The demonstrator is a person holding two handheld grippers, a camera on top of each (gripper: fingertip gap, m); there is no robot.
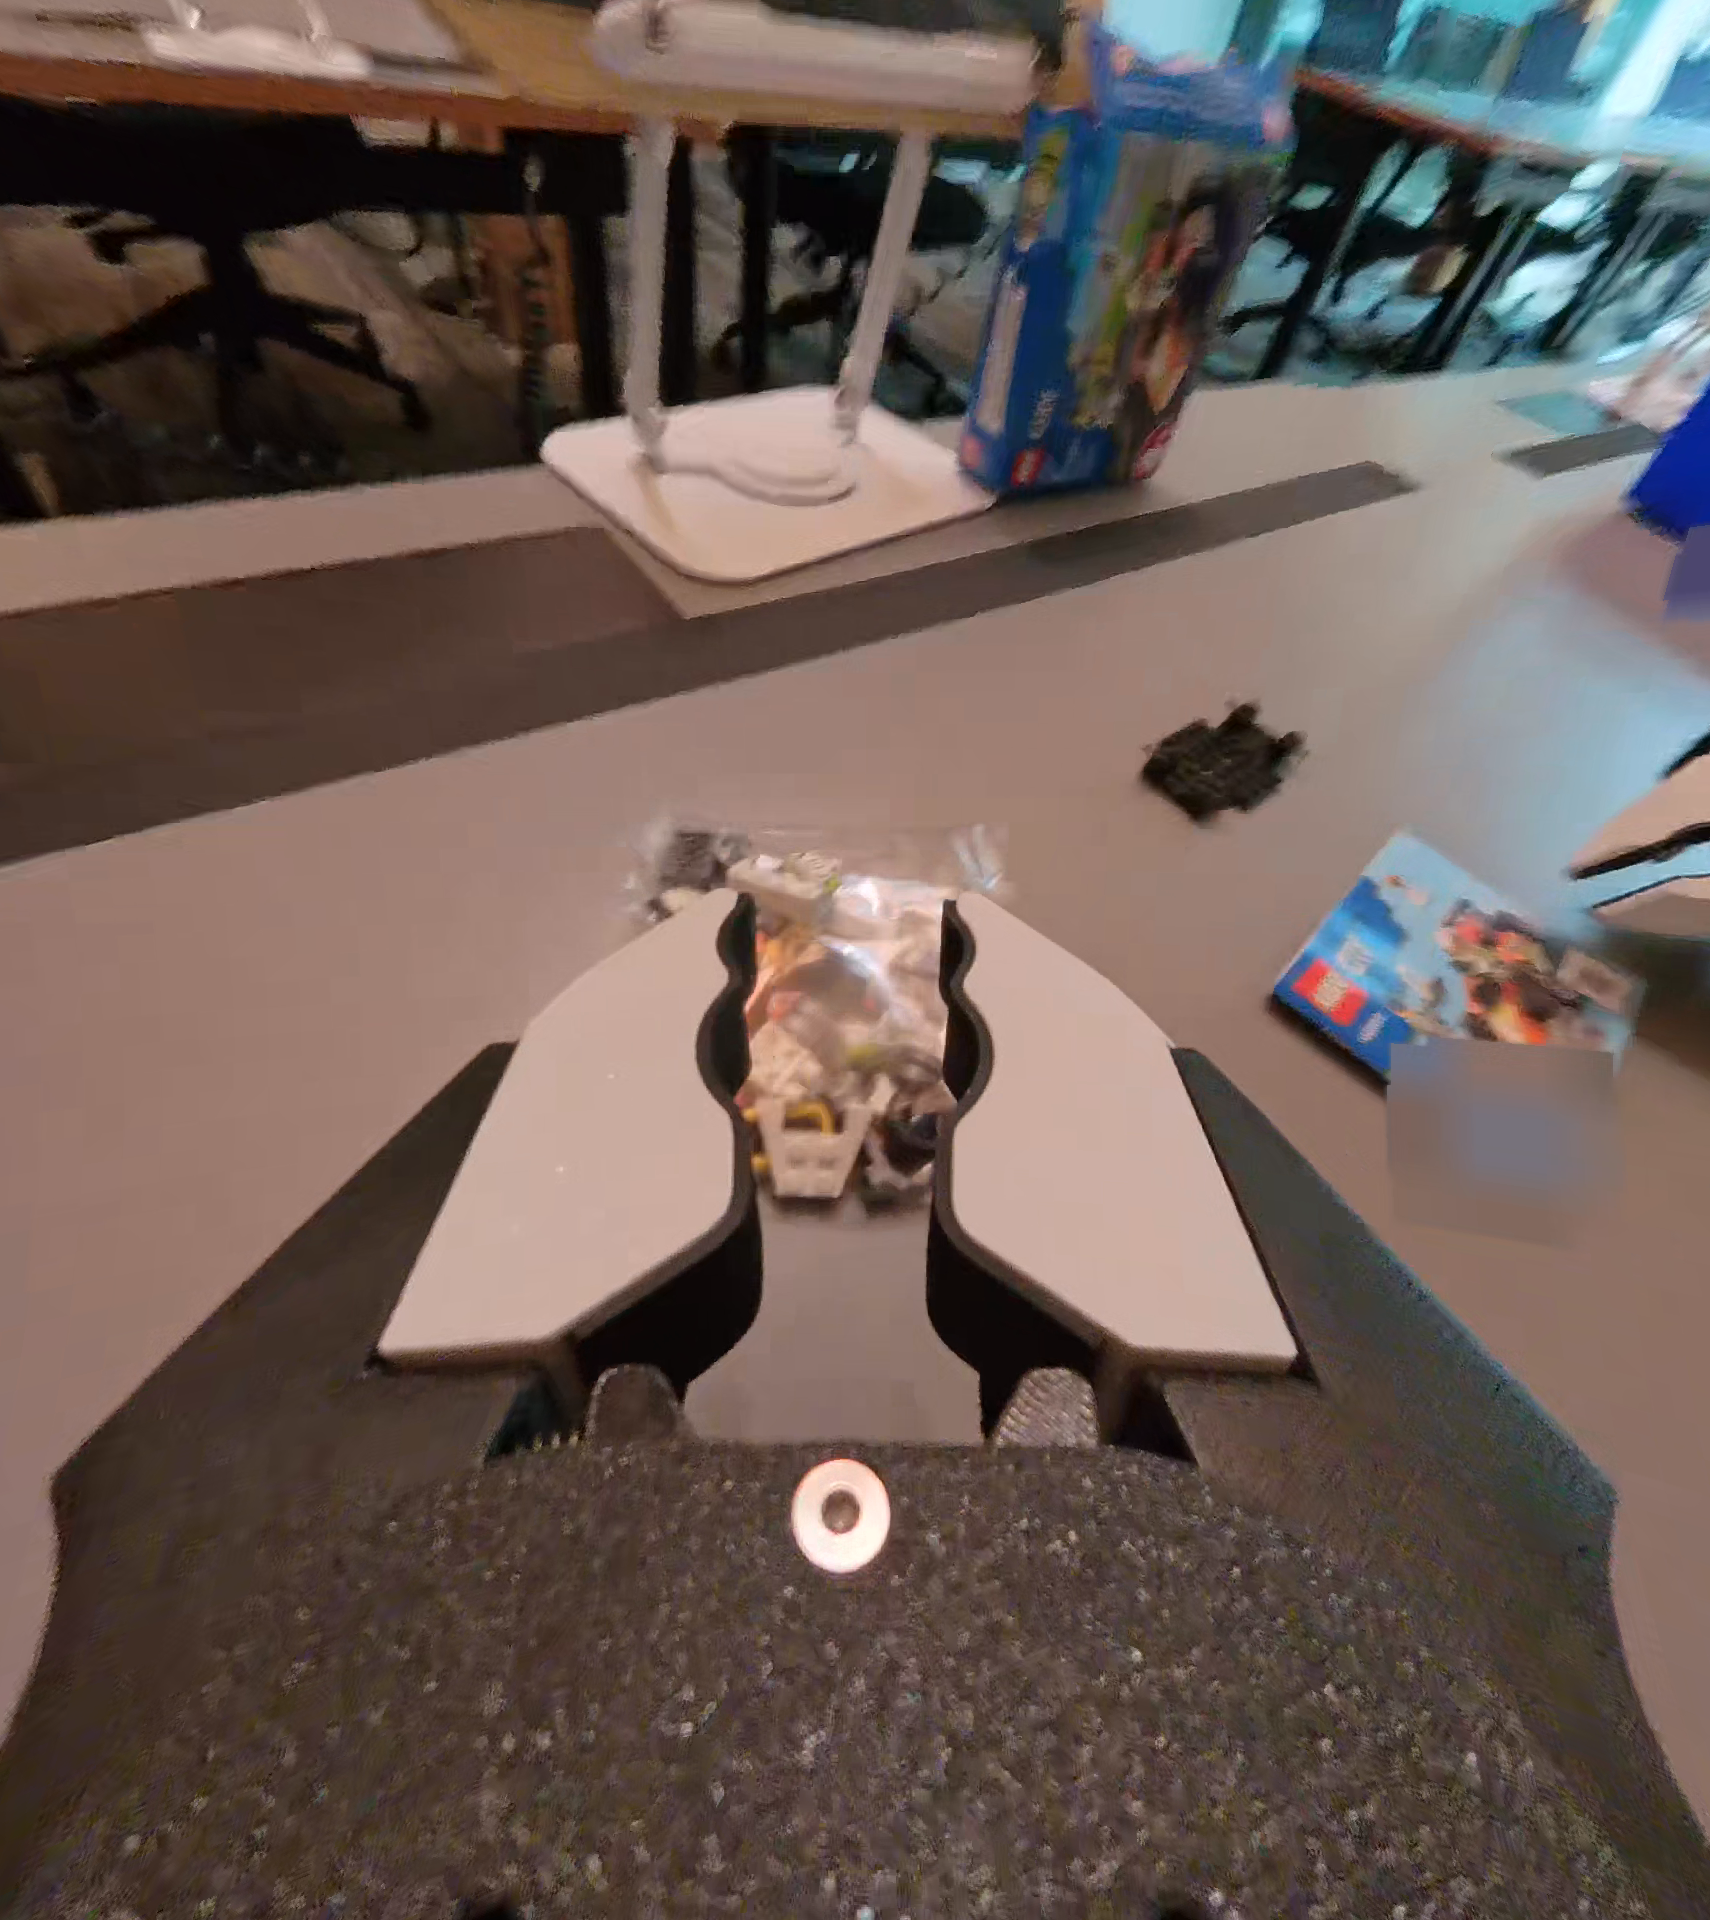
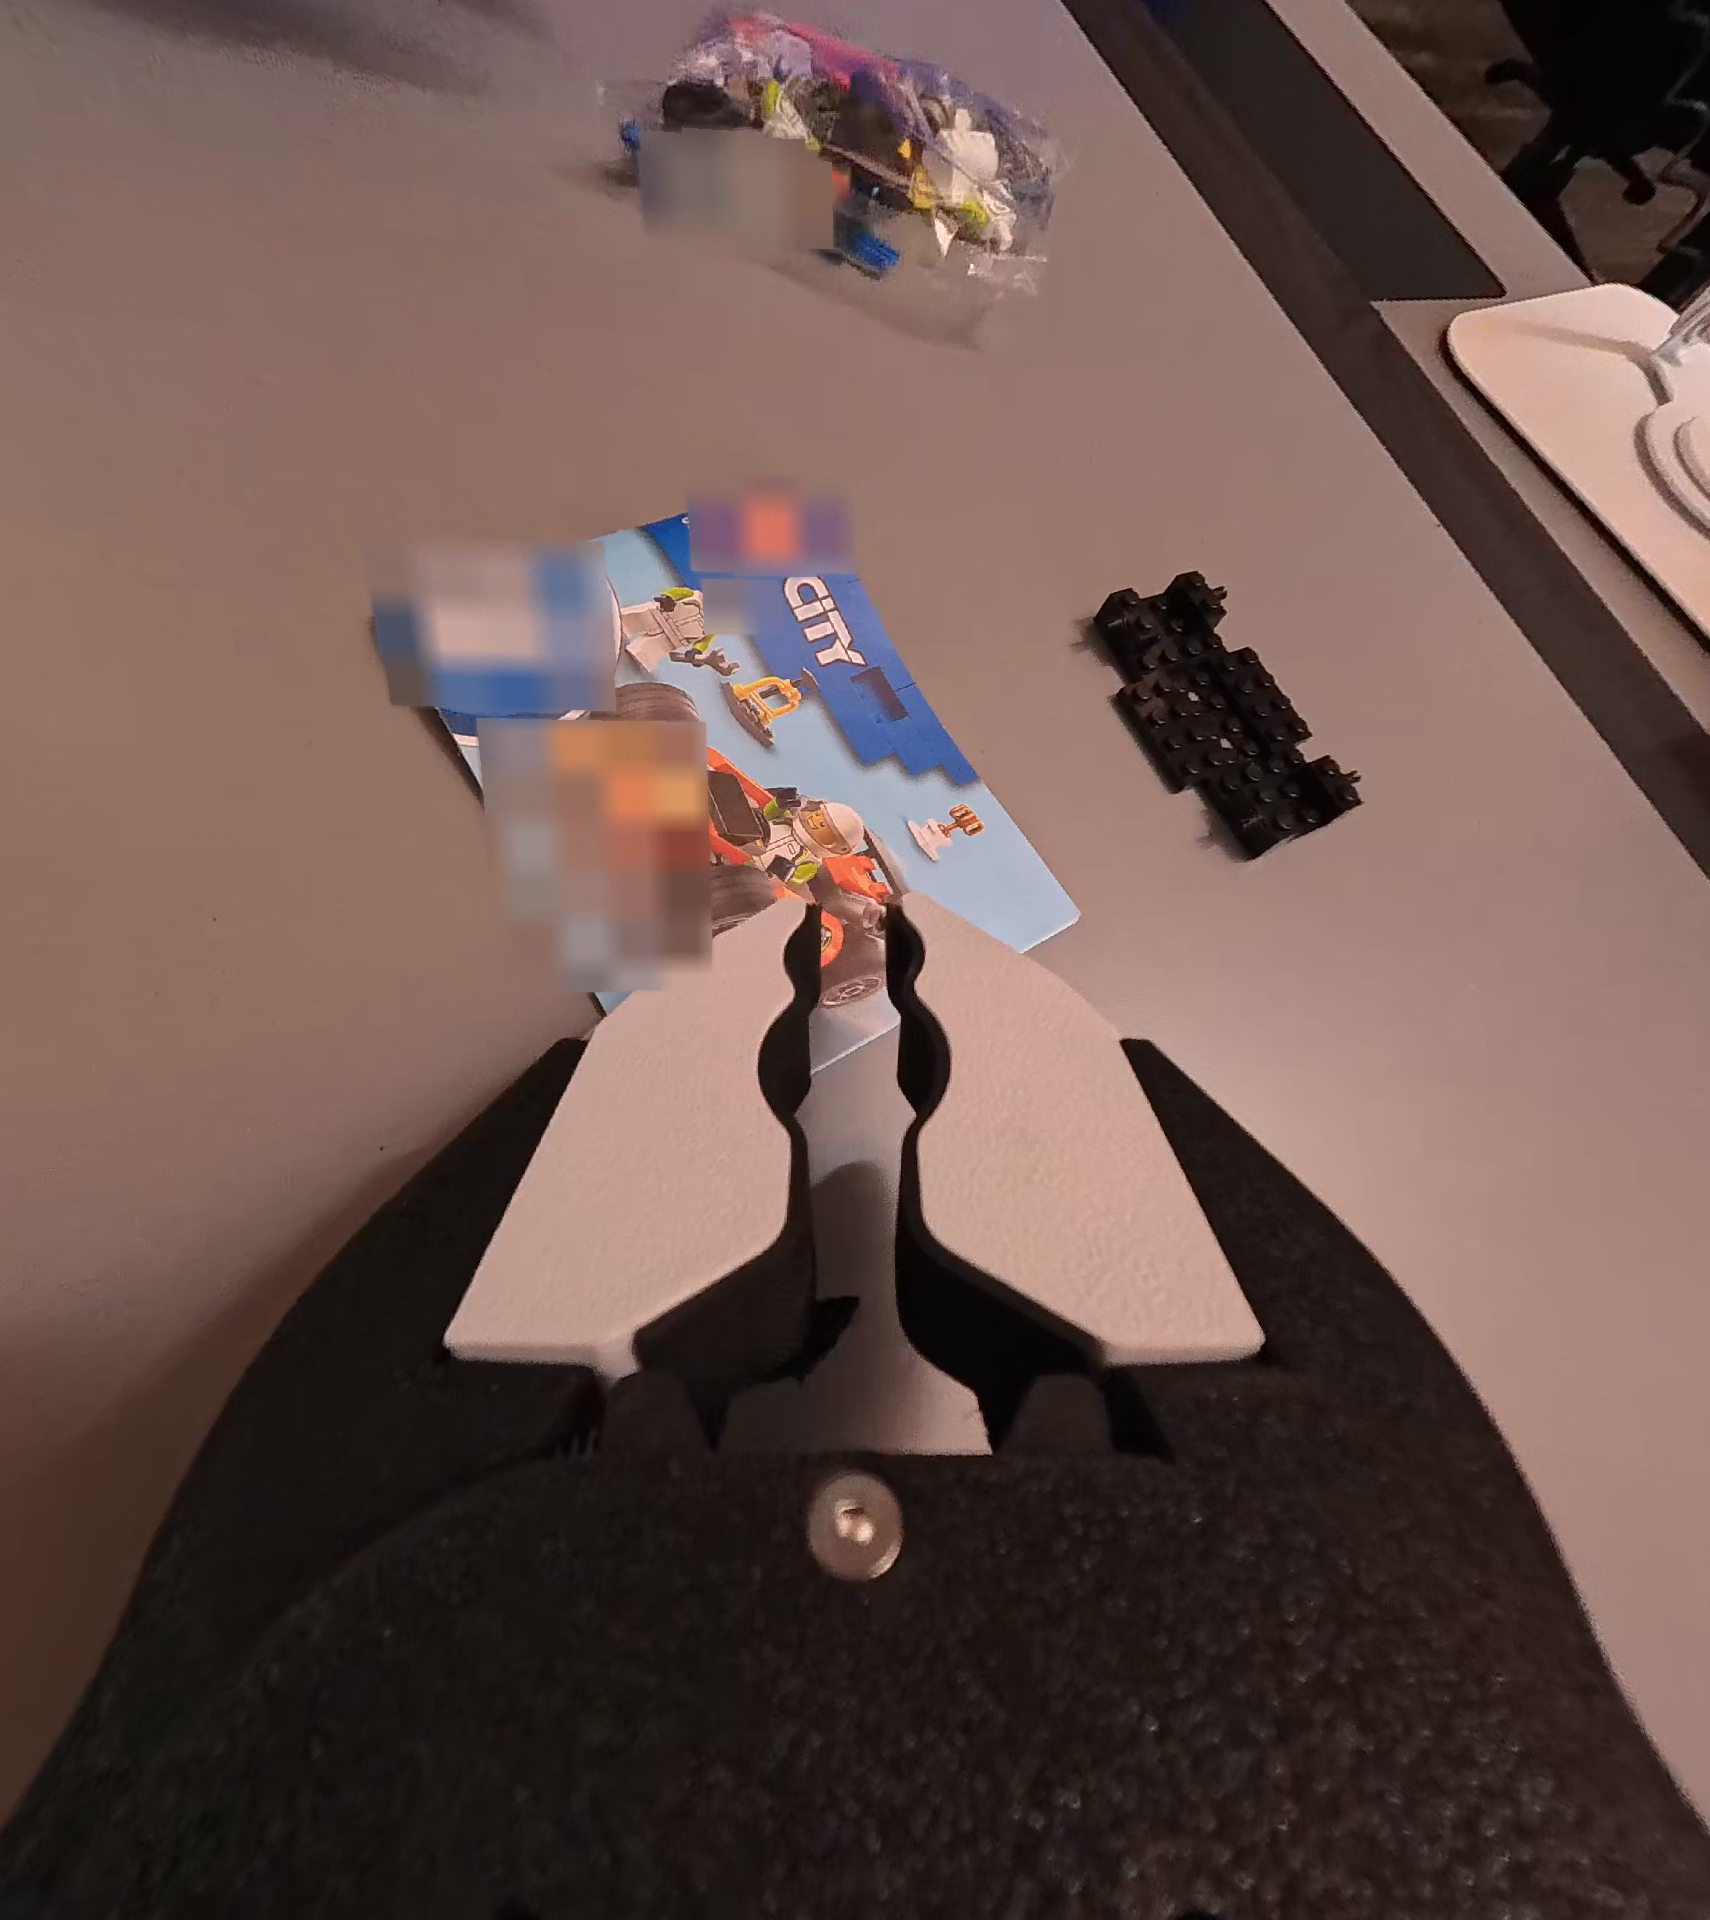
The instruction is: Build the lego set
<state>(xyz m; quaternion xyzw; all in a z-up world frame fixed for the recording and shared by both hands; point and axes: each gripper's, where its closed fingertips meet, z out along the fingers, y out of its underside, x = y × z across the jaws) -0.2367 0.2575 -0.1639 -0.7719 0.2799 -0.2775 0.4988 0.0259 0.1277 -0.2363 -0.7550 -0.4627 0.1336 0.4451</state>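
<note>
My left gripper [image 1: 840,914] is shut on a clear bag of lego pieces [image 1: 835,997], mostly white ones, and holds it between its fingers above the grey table [image 1: 207,1039]. My right gripper [image 2: 851,914] is slightly open and empty, low over the near corner of the blue instruction booklet [image 2: 830,727]. It also shows in the left wrist view [image 1: 1703,862], at the right edge. A black lego chassis [image 2: 1225,717] lies right of the booklet, and shows in the left wrist view [image 1: 1220,764] too. A second bag of mixed coloured pieces [image 2: 892,177] lies beyond the booklet.
A white lamp base [image 1: 778,488] and the upright lego box [image 1: 1111,312] stand at the table's far edge, behind a dark strip [image 1: 311,665]. The lamp base also shows in the right wrist view [image 2: 1661,457]. Chairs and desks stand beyond the table.
</note>
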